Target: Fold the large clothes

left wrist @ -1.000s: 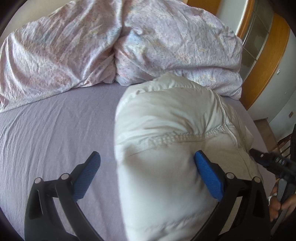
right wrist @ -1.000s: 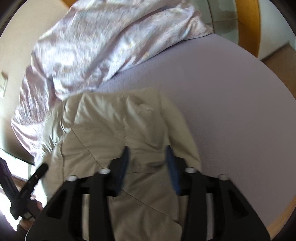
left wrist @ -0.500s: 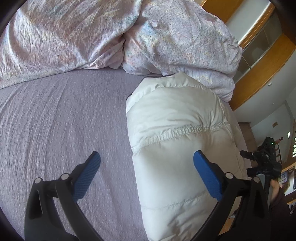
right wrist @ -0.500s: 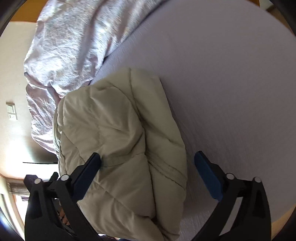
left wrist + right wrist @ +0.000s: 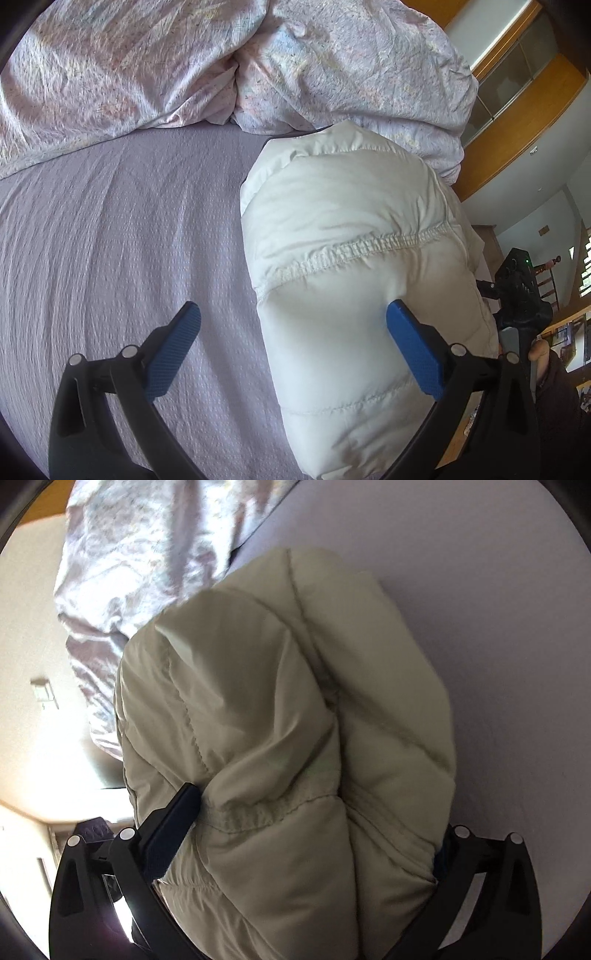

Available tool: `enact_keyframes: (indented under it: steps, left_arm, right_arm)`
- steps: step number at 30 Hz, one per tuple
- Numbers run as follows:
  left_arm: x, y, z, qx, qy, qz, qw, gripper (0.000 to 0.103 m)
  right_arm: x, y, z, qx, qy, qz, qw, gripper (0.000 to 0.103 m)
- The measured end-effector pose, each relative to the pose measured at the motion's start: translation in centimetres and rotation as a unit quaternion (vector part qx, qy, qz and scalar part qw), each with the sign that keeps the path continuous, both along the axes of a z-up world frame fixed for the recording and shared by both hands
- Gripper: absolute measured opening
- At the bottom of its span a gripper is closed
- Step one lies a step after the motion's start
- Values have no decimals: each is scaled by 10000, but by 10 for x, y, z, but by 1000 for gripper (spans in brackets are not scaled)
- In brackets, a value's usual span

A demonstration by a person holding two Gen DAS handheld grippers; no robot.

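Daylight is evenly brightening the left wrist view; the right wrist view is blurring, glare is whitening its left wall [image 5: 48,746], fisheye edges are darkening.

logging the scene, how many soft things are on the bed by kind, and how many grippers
puffy cream jacket: 1
floral duvet: 1
lilac bed sheet: 1
grippers: 2, left gripper and right gripper, both open
total: 5

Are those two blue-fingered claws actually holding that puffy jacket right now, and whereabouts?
No. Both the left gripper and right gripper are open around the folded jacket, clamping nothing.
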State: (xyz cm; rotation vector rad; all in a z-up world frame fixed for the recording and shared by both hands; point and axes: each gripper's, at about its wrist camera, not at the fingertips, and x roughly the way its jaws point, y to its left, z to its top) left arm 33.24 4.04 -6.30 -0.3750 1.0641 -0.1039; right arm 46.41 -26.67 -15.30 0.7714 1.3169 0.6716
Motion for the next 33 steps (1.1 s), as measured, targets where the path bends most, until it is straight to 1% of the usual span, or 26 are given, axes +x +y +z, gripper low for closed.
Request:
enact_keyframes:
  steps: [4,8,11,15,18,21,27,29,32,33]
  left_arm:
    - [4,2,-2,-47,19,-50,10000,101]
    - [9,1,-4,-69,29,-104,9999,101]
    - [12,0,-6,-155,53,-158,9997,101]
    - [17,-1,-14,-389,126,-258,9988,101]
    - [20,-1,-24,-633,210,-346,9972,101]
    - [24,-4,-30,-794,263,-416,9956,101]
    - [30,-10,-46,-1335,333,-472,9894,101]
    - [33,-11,-48,-1393,340,-464,9886,101]
    - [36,-12,-46,-1332,360,-498,9892,101]
    - [37,-12,-45,-1307,351,-499,9895,99]
  right_arm:
    - [-1,-1,-1,37,-16,-24,10000,97]
    - [-2,-1,0,33,-37,-25,10000,96]
    - [-6,-3,1,35,-96,-28,9999,95]
    - [-5,-1,0,85,-178,-70,9998,91]
    - [-8,-3,-2,129,-190,-91,9997,90]
    - [-12,-8,-4,163,-187,-102,9996,90]
    - [-11,-11,-8,249,-146,-116,9995,90]
    - [-10,-13,-9,256,-143,-117,9995,90]
    - [-8,-11,-8,252,-153,-123,9995,90]
    - [-7,-10,-7,265,-177,-117,9994,88]
